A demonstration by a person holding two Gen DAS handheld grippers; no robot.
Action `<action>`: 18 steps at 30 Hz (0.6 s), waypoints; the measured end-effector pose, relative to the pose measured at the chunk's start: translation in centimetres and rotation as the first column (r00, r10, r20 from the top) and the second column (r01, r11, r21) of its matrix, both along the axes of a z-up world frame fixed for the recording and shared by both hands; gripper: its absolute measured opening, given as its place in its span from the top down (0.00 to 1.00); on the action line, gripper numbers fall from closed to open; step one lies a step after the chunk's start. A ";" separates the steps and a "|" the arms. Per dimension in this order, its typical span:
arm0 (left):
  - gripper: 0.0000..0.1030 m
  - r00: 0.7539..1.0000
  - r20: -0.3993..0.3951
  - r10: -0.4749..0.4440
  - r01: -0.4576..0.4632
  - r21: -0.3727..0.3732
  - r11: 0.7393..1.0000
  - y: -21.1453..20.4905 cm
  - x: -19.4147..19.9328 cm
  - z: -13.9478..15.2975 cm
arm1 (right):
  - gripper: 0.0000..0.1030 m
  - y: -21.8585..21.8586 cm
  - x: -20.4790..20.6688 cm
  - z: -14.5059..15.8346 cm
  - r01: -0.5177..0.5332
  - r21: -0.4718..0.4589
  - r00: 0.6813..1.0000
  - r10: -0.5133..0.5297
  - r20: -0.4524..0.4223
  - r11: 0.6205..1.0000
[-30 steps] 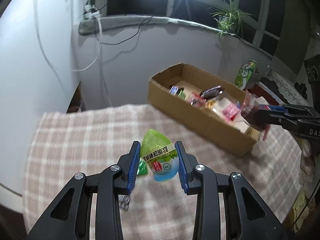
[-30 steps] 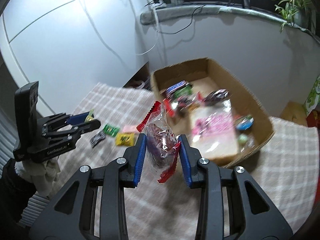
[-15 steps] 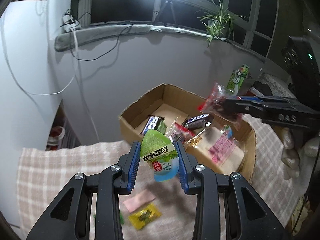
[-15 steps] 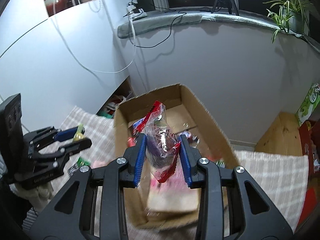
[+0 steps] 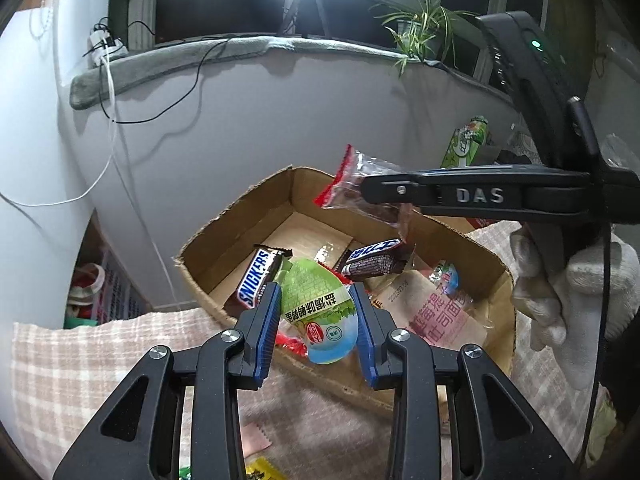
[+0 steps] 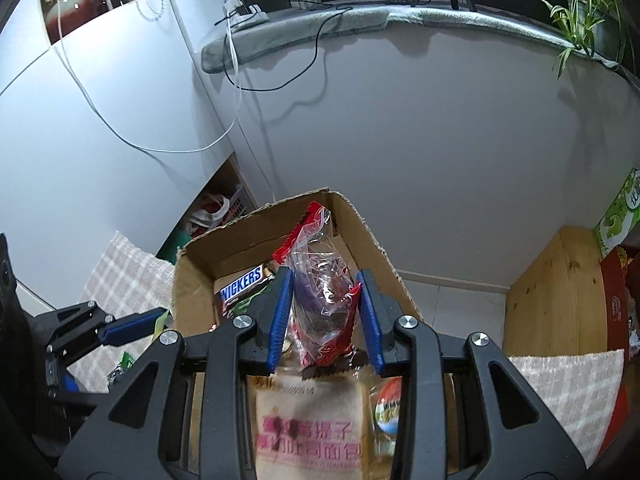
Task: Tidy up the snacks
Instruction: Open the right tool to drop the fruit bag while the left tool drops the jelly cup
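Two grippers, one snack each, both over the cardboard box [image 5: 248,216].

Left gripper [image 5: 318,314]: fingers closed on 1 green egg-shaped jelly cup [image 5: 320,316], pinched between the blue pads, above the box's near wall. Right gripper [image 6: 326,316]: fingers closed on 1 clear red-edged packet [image 6: 320,292], sticking up past the tips, over the box interior. In box: 2 Snickers bars [image 5: 256,278], 1 bread bag w/ pink print [image 6: 310,428], 1 more jelly cup [image 5: 448,276]. Box sits on a checked-cloth surface [image 5: 72,368] by a white wall w/ cables; spider plant [image 5: 416,36] on the far sill.
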State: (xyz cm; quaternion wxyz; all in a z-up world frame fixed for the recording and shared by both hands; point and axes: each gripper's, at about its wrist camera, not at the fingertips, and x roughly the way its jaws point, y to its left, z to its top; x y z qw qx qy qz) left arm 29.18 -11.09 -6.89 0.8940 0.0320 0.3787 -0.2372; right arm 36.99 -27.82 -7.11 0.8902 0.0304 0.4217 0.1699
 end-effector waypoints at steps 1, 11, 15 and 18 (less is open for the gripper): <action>0.68 1.000 0.000 -0.004 0.004 0.005 1.000 -0.2 0.1 -0.1 | 0.67 0.0 0.2 -0.2 -0.001 0.002 1.000 0.001 -0.005 1.000; 0.68 0.999 -0.007 -0.036 0.036 0.031 0.999 -1.5 0.4 -0.7 | 0.67 0.5 1.4 -1.2 -0.017 0.004 0.999 0.017 -0.030 1.000; 0.67 0.999 -0.010 -0.043 0.044 0.031 0.999 -1.8 0.2 -0.7 | 0.66 0.7 1.4 -1.2 -0.020 0.003 0.999 0.020 -0.030 1.000; 0.67 0.999 -0.010 -0.044 0.044 0.033 0.998 -1.9 0.1 -0.7 | 0.66 0.7 1.3 -1.2 -0.020 0.003 0.999 0.020 -0.029 1.000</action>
